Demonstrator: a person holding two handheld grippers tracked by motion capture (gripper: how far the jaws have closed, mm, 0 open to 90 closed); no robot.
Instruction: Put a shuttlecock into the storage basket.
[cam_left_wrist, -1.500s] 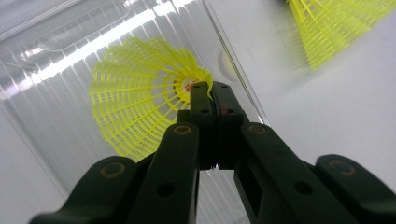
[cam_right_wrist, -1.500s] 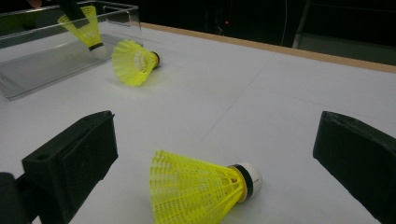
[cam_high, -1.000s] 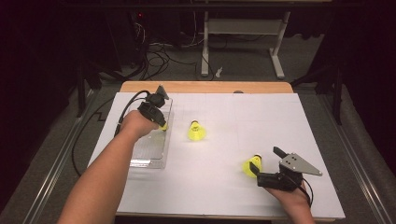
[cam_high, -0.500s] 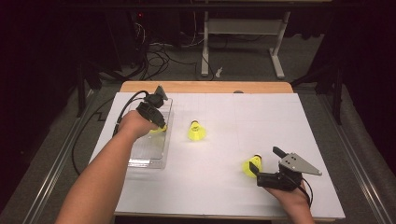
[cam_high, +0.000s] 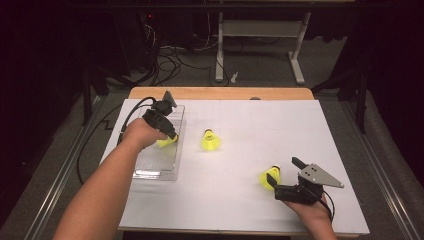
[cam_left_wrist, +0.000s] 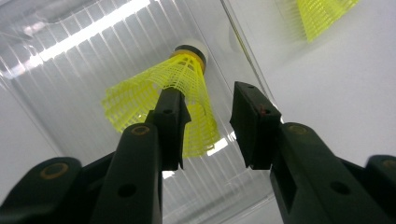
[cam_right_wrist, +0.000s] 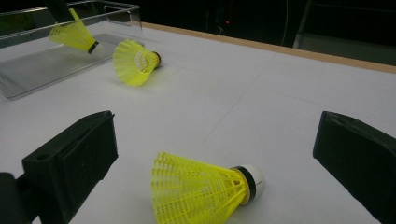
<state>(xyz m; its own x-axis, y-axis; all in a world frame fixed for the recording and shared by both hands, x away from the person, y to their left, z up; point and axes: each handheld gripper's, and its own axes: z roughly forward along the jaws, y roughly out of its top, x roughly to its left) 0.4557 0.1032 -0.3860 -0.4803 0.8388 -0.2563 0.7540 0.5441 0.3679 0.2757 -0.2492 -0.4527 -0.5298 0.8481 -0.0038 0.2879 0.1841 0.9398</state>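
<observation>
My left gripper (cam_high: 171, 137) hangs over the clear plastic tray (cam_high: 155, 165) at the table's left. Its jaws have just been opening. A yellow shuttlecock (cam_left_wrist: 140, 95) lies in the tray under them, its skirt partly behind one jaw, and the pads no longer press on it. My right gripper (cam_right_wrist: 215, 140) rests open on the white table near the front right. A second yellow shuttlecock (cam_right_wrist: 196, 189) lies on its side between its wide-apart jaws, touching neither. A third shuttlecock (cam_high: 210, 140) lies on the table just right of the tray.
The white sheet (cam_high: 260, 120) covers the table, with a wooden strip (cam_high: 220, 93) along the far edge. A black cable (cam_high: 127, 120) trails from the left gripper off the left side. Beyond the table are cables and a desk frame (cam_high: 260, 45) on a dark floor.
The left hand has shifted slightly toward the near end of the tray, and the yellow shuttlecock now sits lower in it. The right hand and its shuttlecock have not moved.
</observation>
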